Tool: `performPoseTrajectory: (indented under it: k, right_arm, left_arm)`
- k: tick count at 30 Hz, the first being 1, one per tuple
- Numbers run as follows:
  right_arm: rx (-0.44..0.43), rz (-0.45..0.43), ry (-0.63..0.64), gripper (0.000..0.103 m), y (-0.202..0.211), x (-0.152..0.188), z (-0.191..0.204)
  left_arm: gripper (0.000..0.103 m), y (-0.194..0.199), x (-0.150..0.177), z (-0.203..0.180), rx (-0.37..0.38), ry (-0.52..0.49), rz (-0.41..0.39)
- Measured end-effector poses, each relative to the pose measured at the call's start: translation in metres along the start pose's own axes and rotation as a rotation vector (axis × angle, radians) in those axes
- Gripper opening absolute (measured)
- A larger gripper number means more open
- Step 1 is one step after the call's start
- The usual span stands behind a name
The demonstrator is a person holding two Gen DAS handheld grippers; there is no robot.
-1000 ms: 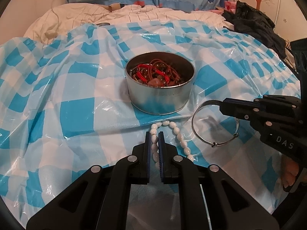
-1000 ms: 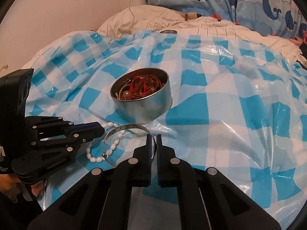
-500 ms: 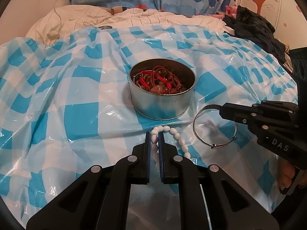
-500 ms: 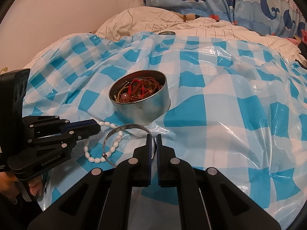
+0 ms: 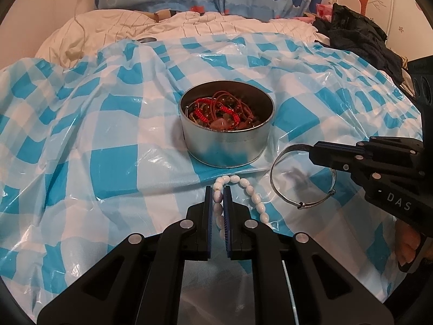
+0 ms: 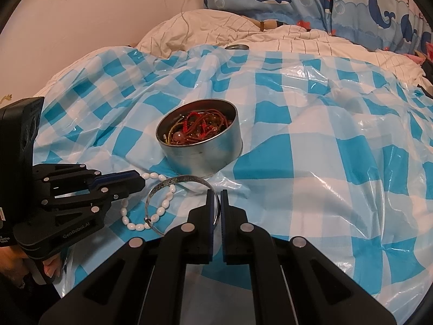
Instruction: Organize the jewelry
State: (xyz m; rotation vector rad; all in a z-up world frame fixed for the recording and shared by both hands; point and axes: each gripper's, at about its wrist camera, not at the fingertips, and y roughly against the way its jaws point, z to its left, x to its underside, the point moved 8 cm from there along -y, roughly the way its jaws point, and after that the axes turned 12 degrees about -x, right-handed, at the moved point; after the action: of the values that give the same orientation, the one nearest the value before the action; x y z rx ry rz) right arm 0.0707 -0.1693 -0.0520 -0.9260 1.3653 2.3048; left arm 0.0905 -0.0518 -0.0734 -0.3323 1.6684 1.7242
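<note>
Left wrist view: my left gripper (image 5: 217,197) is clamped on the pearl bracelet (image 5: 250,193).
Right wrist view: my right gripper (image 6: 215,199) pinches the silver bangle (image 6: 173,182).
Change: nothing since a second ago; both grips hold, so lifting comes next, I judge.
Place: both pieces lie on the checked sheet (image 5: 108,140) beside the tin (image 5: 226,146).
Look: white oval beads; thin, shiny band.

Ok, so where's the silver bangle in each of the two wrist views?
Left wrist view: the silver bangle sits right of centre, pinched by the right tongs entering from the right.
Right wrist view: the bangle is lower centre, just left of the tongs' tips.
Shared landmark: the round metal tin just behind it.
</note>
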Motion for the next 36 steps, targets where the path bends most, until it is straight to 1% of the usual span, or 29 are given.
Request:
performPoseTrajectory:
  k: [6, 13, 25, 32, 36]
  right_arm:
    - [-0.003, -0.007, 0.003, 0.005, -0.001, 0.0, 0.006]
    - [-0.004, -0.021, 0.0, 0.005, 0.003, -0.002, 0.005]
    - [0.003, -0.065, -0.019, 0.005, 0.014, -0.01, -0.002]
    - [0.016, -0.104, -0.057, 0.005, 0.024, -0.019, -0.015]
    - [0.017, -0.112, -0.072, 0.005, 0.026, -0.021, -0.02]
  left_arm:
    - [0.007, 0.003, -0.002, 0.0, 0.0, -0.002, -0.011]
    - [0.007, 0.011, -0.006, -0.002, 0.01, -0.006, -0.034]
    - [0.007, 0.033, -0.027, -0.003, 0.037, -0.011, -0.112]
    - [0.007, 0.055, -0.059, -0.002, 0.065, 0.02, -0.194]
    - [0.007, 0.058, -0.081, -0.005, 0.096, 0.055, -0.228]
